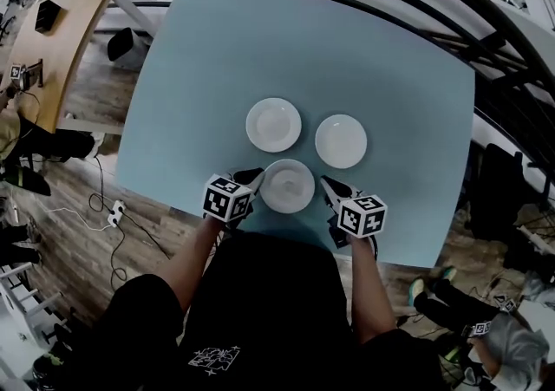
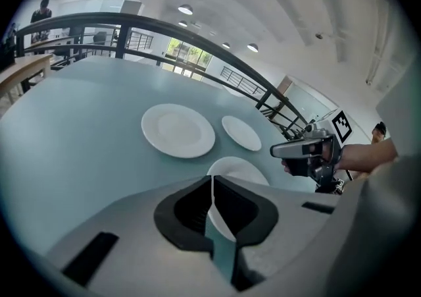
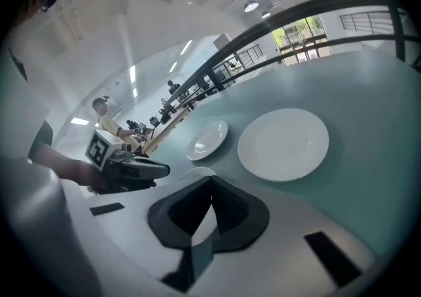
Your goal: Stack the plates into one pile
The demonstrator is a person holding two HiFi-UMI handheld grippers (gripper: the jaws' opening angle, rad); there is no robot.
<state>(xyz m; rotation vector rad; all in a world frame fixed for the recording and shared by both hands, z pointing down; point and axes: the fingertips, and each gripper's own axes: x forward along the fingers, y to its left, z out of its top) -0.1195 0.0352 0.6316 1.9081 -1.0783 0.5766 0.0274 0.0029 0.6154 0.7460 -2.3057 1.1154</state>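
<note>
Left gripper point(image 1: 254, 176), right gripper point(image 1: 327, 183), fingers pressed together, empty, flanking nearest plate point(image 1: 288, 185), half hidden in gripper views

Three white plates, all lying apart: far-left plate point(image 1: 273, 124), far-right plate point(image 1: 340, 140), near plate point(image 1: 288, 185). One blue desk point(image 1: 217, 51). Two grippers: left gripper point(image 1: 256, 175), right gripper point(image 1: 328, 183).

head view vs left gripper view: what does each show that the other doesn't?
Head view only: the left gripper from outside with its marker cube, the person's forearms, the wood floor.
Left gripper view only: that gripper's jaws head-on, shut with nothing between them, plus ceiling lights.
Both: the teal table, three unstacked white plates, namely the nearest plate, far-left plate and right plate, and the right gripper beside the nearest plate.
</note>
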